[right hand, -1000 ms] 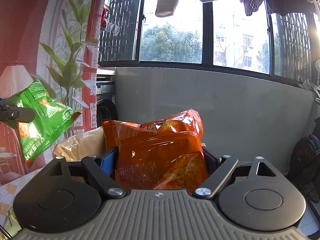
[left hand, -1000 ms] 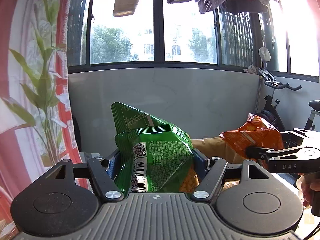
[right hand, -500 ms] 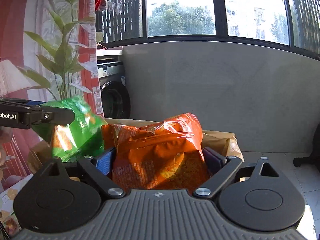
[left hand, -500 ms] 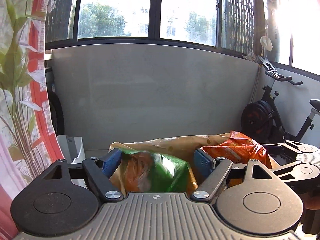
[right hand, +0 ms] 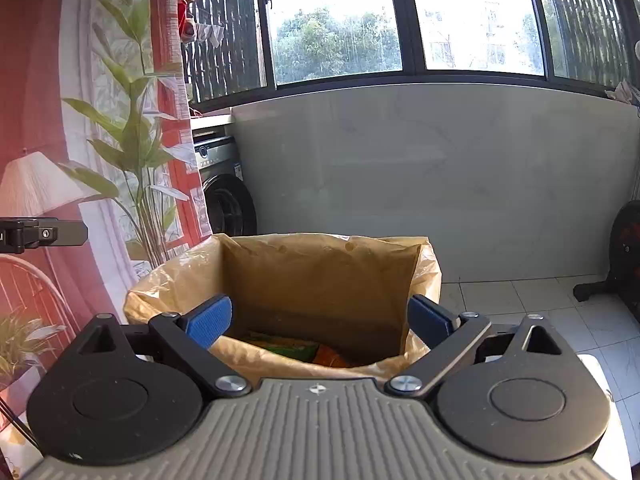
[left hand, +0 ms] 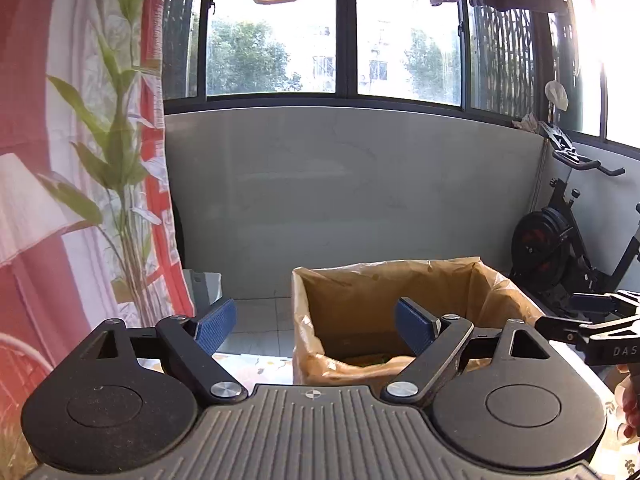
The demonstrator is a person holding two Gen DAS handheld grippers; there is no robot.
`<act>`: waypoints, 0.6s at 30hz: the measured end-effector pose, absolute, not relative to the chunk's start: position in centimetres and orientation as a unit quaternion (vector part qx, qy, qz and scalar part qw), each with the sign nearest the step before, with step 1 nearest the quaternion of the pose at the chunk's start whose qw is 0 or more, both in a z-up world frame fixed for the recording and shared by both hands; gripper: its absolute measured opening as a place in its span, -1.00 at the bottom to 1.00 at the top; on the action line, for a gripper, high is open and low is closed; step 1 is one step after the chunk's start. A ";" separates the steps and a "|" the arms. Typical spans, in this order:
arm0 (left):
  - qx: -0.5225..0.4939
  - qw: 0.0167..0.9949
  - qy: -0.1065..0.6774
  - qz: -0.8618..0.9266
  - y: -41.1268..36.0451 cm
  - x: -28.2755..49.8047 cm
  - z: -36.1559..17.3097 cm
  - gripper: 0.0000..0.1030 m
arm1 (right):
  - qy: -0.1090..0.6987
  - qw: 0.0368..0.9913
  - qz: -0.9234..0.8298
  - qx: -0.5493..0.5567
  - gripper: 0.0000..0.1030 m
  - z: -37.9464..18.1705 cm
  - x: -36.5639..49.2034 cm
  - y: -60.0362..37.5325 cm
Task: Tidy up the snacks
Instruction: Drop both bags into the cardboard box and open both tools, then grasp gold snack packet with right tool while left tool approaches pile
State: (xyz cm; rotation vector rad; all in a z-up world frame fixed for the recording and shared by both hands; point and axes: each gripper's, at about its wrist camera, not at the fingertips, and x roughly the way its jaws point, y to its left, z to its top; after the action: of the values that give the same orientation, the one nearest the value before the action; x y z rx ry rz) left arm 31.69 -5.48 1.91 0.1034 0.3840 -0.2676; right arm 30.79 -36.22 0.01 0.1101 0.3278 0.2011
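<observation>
A second ago each gripper was clamped on a chip bag — green in the left, orange in the right. Now both stand with jaws spread wide and nothing between them: the left gripper (left hand: 316,322) at lower centre of its view, the right gripper (right hand: 320,318) likewise.

The snack bags (right hand: 304,350) lie at the bottom of the bag-lined cardboard box (right hand: 320,272), a sliver of green and orange showing low in the right wrist view; in the left view only a strip of green and yellow (left hand: 370,359) peeps over the near rim. So both bags look delivered, and the grippers hang just above and behind the box (left hand: 384,284) — by my reading this drop is finished and any further snacks would have to be fetched.

Legible writing is scant: "DAS" on the right gripper's side (left hand: 624,350) at the right edge of the left view. Print on the snacks is too small to read.
</observation>
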 end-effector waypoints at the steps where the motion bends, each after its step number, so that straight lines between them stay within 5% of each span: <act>1: 0.053 0.972 0.192 -0.127 -4.9 30.9 1.8 0.75 | 0.160 0.981 0.098 0.057 0.93 0.0 29.8 -36.1; 18: -0.028 0.971 0.219 -0.087 0.8 20.8 -6.5 0.84 | 0.184 0.980 0.049 0.058 0.93 -7.9 19.5 -33.8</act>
State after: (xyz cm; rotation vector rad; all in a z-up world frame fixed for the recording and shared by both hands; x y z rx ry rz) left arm 20.77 0.78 -6.46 -0.0570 0.4422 -0.1748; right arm 19.46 -33.78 -7.88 0.1171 0.3698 0.0996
